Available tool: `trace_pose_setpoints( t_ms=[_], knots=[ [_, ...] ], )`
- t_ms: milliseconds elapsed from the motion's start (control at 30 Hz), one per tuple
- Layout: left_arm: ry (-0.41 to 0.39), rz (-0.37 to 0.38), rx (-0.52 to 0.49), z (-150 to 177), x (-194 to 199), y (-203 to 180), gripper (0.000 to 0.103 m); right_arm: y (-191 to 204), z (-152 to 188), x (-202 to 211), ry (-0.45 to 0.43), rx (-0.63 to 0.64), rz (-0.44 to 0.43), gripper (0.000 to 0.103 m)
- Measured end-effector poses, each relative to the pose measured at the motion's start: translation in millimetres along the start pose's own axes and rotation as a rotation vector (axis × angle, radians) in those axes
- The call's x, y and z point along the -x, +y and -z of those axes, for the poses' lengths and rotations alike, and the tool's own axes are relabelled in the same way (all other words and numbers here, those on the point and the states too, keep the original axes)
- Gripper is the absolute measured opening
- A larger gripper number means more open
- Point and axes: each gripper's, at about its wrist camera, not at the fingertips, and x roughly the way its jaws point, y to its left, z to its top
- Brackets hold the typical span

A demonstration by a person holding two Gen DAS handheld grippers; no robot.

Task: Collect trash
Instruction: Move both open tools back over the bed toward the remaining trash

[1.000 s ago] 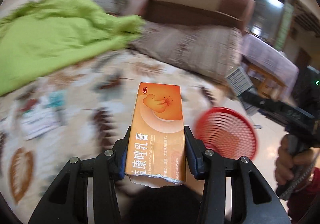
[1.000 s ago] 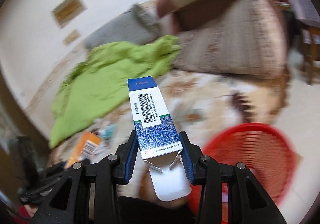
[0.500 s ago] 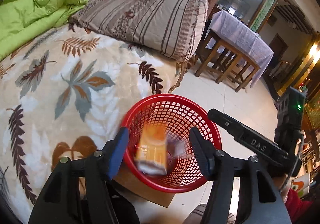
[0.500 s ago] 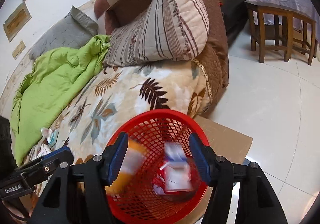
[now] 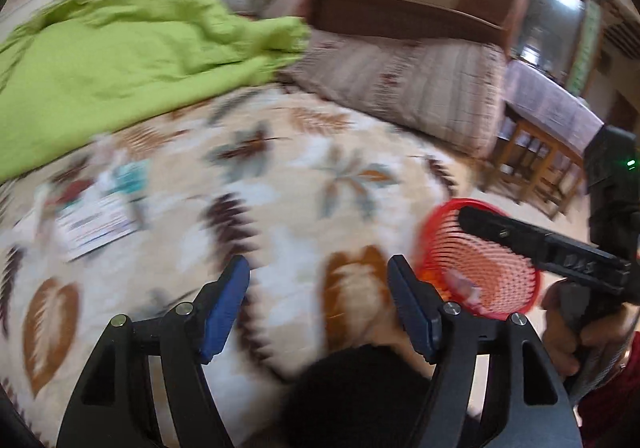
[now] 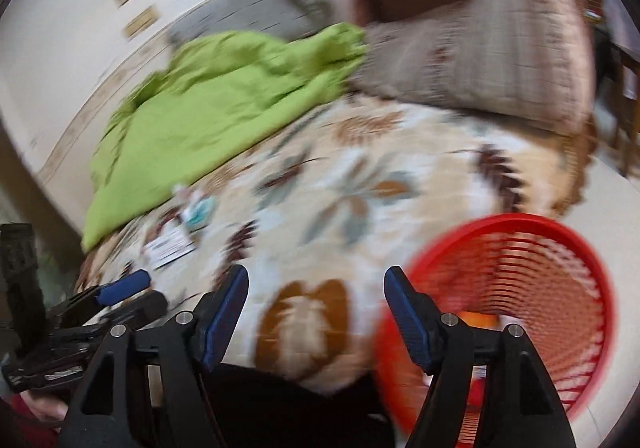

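Trash, remaining: papers (image 5: 98, 222) lie near the left edge of the leaf-print bedspread (image 5: 280, 184), while both boxes released half a second ago now sit in the red basket (image 6: 532, 312) (orange one visible); left gripper (image 5: 318, 304) and right gripper (image 6: 316, 308) both wide, empty, swinging back toward the bed.

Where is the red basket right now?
The red basket sits at the lower right of both views, off the leafy blanket's edge, right of the open right claw.

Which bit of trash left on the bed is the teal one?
The small teal packet, lying just behind the white printed card on the leaf-patterned blanket, nearer the green quilt. The card is white; details are blurred.
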Motion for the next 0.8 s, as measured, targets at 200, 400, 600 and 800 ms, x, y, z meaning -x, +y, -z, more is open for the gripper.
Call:
trace_pose_setpoints(
  t_ms=[200,400,600,800],
  knots=[
    [-0.02,-0.185,0.139,20,11,86,0.07,62,-4,-31,0.036,0.108,-0.073,0.075],
    [-0.053,-0.354,0.3,33,14,166,0.07,114,-12,-72,0.124,0.2,-0.168,0.075],
    [-0.081,-0.488,0.379,45,19,214,0.07,168,-22,-138,0.227,0.28,-0.264,0.075],
    [-0.085,-0.534,0.46,56,21,241,0.07,216,-44,-220,0.274,0.301,-0.291,0.073]
  ],
)
